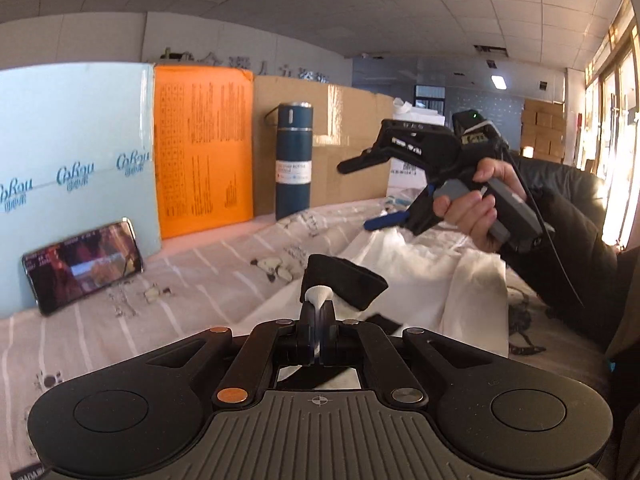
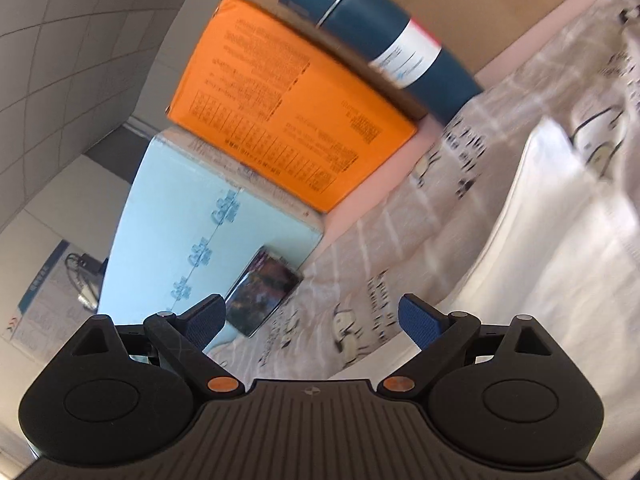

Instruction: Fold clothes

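Note:
A white garment (image 1: 424, 276) with a black cuff (image 1: 344, 280) lies crumpled on the patterned bedsheet (image 1: 160, 300). My left gripper (image 1: 318, 312) is shut on a pinch of the white cloth beside the black cuff. My right gripper (image 2: 314, 320) is open and empty, tilted, in the air above the sheet; it shows in the left wrist view (image 1: 360, 192), held in a hand at the right, above the garment. The white garment also shows at the right of the right wrist view (image 2: 560, 240).
A blue bottle (image 1: 294, 160), an orange box (image 1: 204, 148), a light blue box (image 1: 72, 152) and a brown carton (image 1: 344, 136) stand along the back. A phone (image 1: 84, 264) leans on the light blue box. The person's dark sleeve (image 1: 568, 232) is at the right.

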